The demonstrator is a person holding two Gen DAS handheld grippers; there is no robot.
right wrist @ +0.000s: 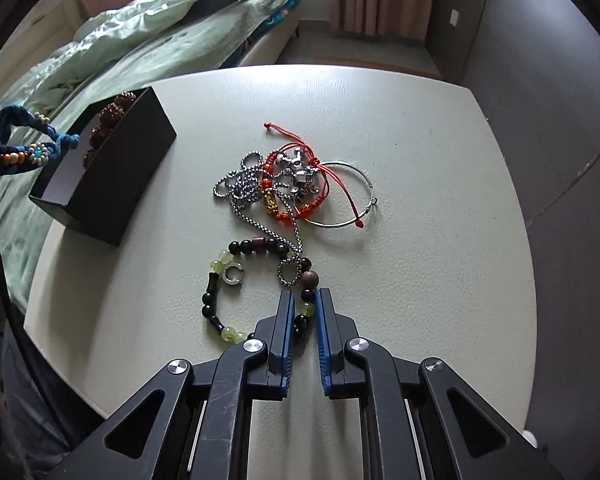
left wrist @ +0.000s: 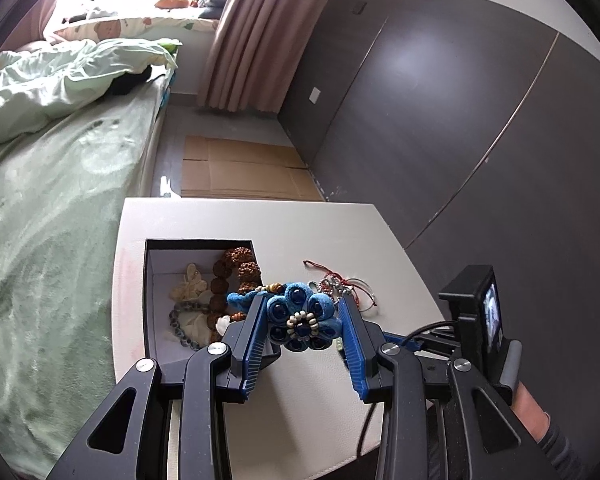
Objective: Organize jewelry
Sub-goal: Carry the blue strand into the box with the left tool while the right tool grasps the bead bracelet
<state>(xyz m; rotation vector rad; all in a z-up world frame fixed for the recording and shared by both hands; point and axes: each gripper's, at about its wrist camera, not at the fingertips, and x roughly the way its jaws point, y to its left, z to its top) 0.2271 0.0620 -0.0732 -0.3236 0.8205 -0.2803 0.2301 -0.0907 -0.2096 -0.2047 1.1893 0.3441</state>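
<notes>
A blue fabric flower piece (left wrist: 300, 318) is pinched between the pads of the left gripper (left wrist: 302, 320) beside the black box (left wrist: 152, 300), while the beaded bracelet (right wrist: 260, 280) on the table (right wrist: 440, 240) is clamped in the nearly closed right gripper (right wrist: 305, 312), the tangled chains (right wrist: 260, 188) lying just beyond its tips.

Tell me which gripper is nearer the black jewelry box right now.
Left. The left gripper, shut on the blue fabric flower piece, hangs beside the black box; the right gripper sits across the table, closed on the beaded bracelet.
</notes>
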